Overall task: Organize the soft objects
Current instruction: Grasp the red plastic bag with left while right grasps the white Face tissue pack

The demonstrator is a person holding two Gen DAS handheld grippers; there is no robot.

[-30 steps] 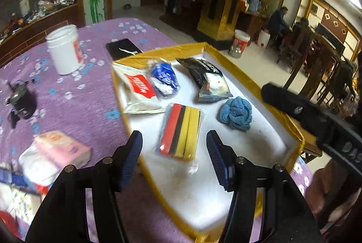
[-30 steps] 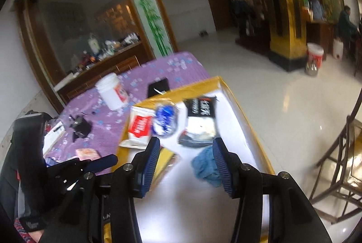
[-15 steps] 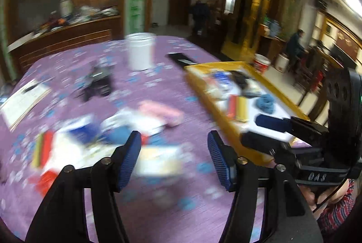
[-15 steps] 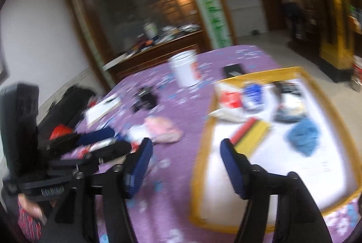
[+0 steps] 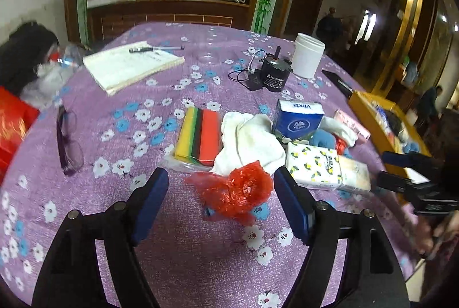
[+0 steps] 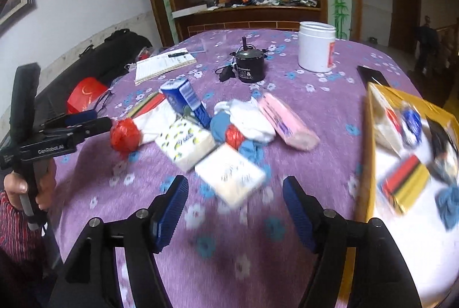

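Left gripper (image 5: 221, 203) wide apart over the purple tablecloth (image 5: 160, 112), jaws just been opening, pads pressing on nothing. Red plastic bag (image 5: 235, 190) crumpled right between the blue pads, apart from both. Just beyond it: white cloth (image 5: 249, 141), striped sponge pack (image 5: 200, 135) ahead to the left, blue tissue pack (image 5: 298, 118) and lemon-print tissue pack (image 5: 315, 164) ahead to the right.

Right gripper (image 6: 235, 210) likewise spread, jaws just been opening, nothing between the pads. White tissue pack (image 6: 229, 173) just ahead of the tips, blurred. Pink pack (image 6: 287, 121) further ahead, beside white and blue cloths. Yellow-rimmed tray (image 6: 370, 153) off to the right, already holding a second striped sponge pack (image 6: 407, 181) and other packets. Left gripper also seen far left in this view, held in a hand (image 6: 17, 187), tips at the red bag.
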